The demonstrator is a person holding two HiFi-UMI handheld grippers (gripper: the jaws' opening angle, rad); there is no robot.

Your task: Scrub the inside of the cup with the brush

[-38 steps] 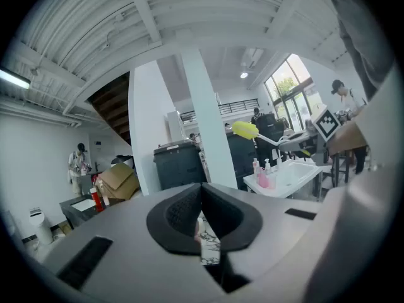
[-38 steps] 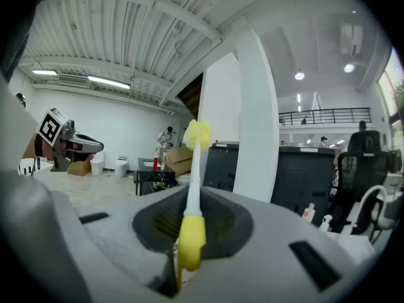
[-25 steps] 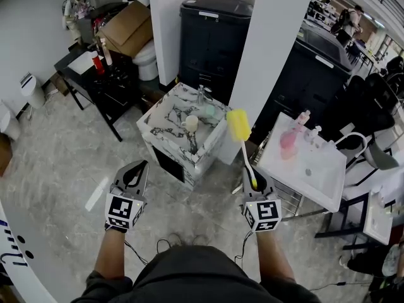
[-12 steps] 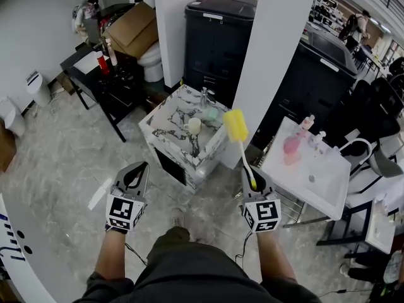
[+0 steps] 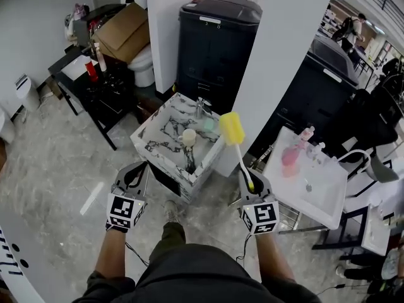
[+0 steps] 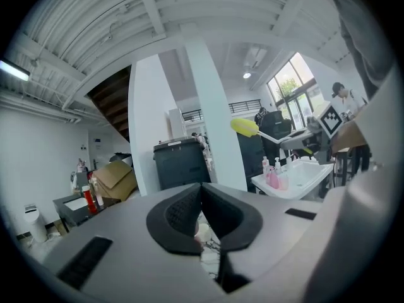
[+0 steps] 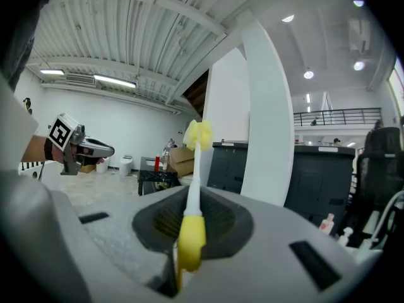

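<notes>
left tongs (image 5: 135,171): lower left of the head view. In the left gripper view the two pads (image 6: 183,214) meet along one seam, fully closed with nothing between them.
right tongs (image 5: 250,183): lower right of centre in the head view, clamped on the yellow grip end of the brush.
brush (image 5: 240,154): the white stem rises up and to the left from the right tongs. Its yellow sponge head is in the air at frame centre, in front of the right edge of the marbled counter. In the right gripper view the brush (image 7: 192,188) stands upright mid-frame.
cup (image 5: 188,136): cream-coloured, upright in the basin of the marbled counter (image 5: 151,122), just left of the sponge head in the picture, well apart from both tongs.
faucet (image 5: 200,106): at the basin's upper rim.
white counter (image 5: 322,188): right side of the frame, carrying pink bottles (image 5: 289,154).
</notes>
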